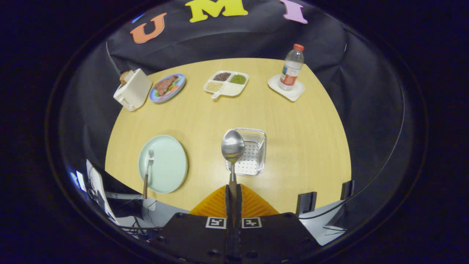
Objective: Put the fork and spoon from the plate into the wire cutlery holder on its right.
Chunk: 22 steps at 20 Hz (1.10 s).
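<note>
In the gripper view we look down over a round wooden table backed by the booth's black cloth. At the bottom, our gripper has its two fingers pressed together on the handle of a spoon, which sticks straight out ahead of them, its bowl facing us. The bowl of the spoon sits in front of the near left part of the wire holder, a small clear-sided basket with a perforated floor standing on the table just ahead of the fingers; we cannot tell whether the spoon touches it. To the left of the holder lies a pale green plate, with a fork resting on its left side, tines pointing away from us and handle reaching over the near rim. Far across the table we see a white toaster, beside it a blue plate of food, then a divided white tray of beans and grains, and a water bottle standing on a white coaster.
</note>
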{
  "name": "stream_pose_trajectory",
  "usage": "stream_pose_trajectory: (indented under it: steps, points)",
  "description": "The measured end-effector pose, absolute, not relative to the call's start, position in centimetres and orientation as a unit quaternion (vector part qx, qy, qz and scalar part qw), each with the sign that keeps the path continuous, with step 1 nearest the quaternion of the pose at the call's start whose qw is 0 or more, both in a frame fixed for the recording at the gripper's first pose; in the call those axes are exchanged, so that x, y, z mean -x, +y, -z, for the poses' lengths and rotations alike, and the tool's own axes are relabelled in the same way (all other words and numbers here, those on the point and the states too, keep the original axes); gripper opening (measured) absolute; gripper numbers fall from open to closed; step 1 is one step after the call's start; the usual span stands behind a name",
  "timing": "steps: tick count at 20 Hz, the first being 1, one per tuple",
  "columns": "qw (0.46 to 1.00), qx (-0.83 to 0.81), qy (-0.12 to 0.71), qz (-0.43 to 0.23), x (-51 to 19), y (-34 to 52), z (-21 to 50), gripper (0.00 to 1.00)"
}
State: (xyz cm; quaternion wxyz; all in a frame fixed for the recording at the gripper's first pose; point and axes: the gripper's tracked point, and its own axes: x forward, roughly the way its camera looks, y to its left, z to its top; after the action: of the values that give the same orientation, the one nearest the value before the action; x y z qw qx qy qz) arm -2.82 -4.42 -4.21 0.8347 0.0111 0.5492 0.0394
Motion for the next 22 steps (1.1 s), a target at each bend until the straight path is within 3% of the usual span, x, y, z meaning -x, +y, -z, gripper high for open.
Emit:
stream_pose_trajectory:
  steps: [14, 21, 22]
  points:
    - [0.806, -0.027, 0.591, -0.016, 0.4, -5.8, 5.6, 0.04]
    - [0.83, -0.055, 0.555, -0.01, -0.4, -5.5, 3.4, 0.18]
    - [0.836, -0.064, 0.546, -0.01, -0.5, -5.1, 3.0, 0.34]
